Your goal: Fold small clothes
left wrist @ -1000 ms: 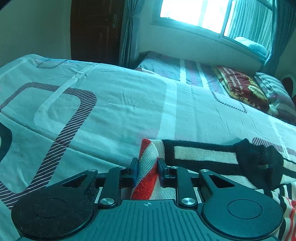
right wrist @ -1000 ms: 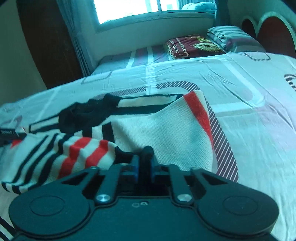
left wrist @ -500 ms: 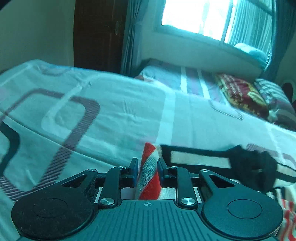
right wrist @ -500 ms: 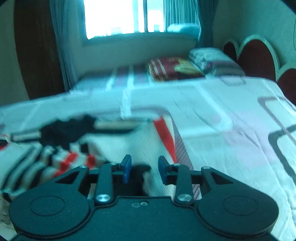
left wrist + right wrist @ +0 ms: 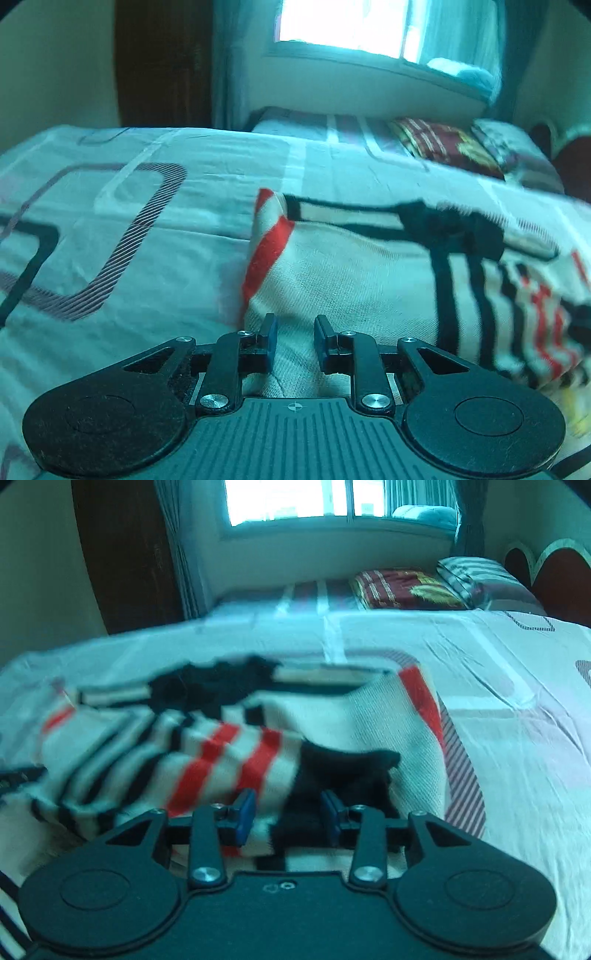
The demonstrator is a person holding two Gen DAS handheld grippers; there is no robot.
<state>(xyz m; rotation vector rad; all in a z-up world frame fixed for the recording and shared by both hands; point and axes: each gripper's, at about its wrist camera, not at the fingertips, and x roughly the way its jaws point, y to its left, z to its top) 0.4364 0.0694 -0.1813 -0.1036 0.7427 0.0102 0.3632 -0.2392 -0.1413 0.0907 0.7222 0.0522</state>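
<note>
striped sweater (image 5: 332, 723) lies half-folded on the bed (image 5: 498, 686) | left gripper (image 5: 294, 345) fingers pinch its cream edge | right gripper (image 5: 288, 816) fingers just opened, spread over the black cuff | soft, floppy knit, probably best grabbed at hems and corners

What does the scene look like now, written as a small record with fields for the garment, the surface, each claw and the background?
garment: striped knit sweater, cream with black and red bands, partly folded, black cuff on top
surface: bed sheet with rounded-rectangle print
left claw: cream knit between its pads, pads pressing on it
right claw: jaws have just been opening, sweater lies between them, pads apart from it
background: window, red patterned pillow, wooden door
</note>
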